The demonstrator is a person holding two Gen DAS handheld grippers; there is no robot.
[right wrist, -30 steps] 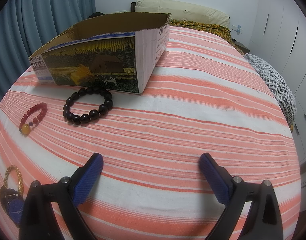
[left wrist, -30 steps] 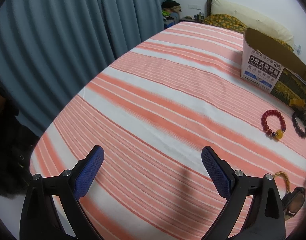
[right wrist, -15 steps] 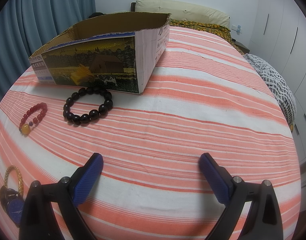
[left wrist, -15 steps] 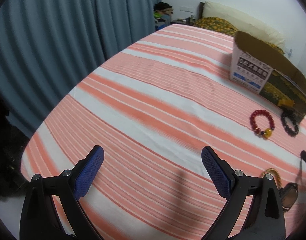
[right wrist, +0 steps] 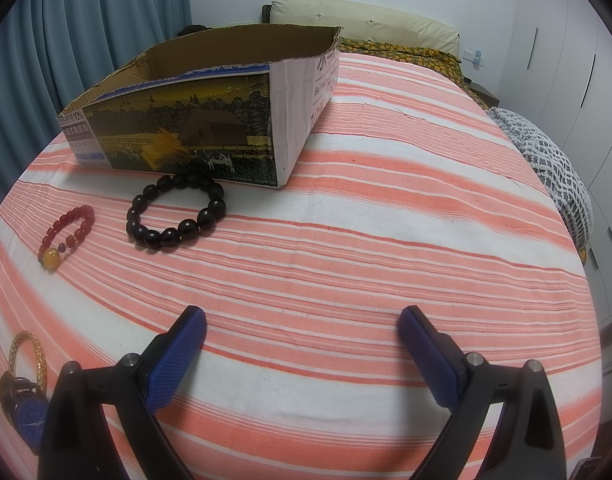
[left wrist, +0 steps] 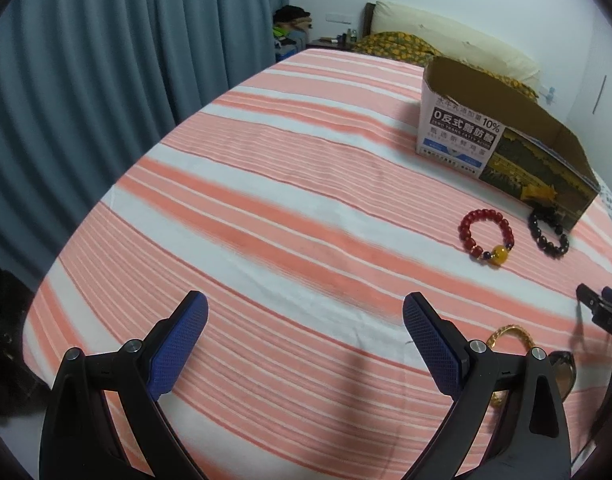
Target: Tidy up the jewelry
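Three bracelets (right wrist: 177,211), one watch (right wrist: 24,412), one box (right wrist: 210,120), both grippers' fingers (right wrist: 178,364) wide apart, empty

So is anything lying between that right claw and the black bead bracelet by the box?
Nothing visible: only bare striped bedspread lies between the open right gripper and the black bracelet, which rests against the cardboard box.

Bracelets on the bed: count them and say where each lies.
3. The black bead bracelet lies against the cardboard box, the red bead bracelet to its left, the gold bangle nearest, by a watch. Box contents are hidden.
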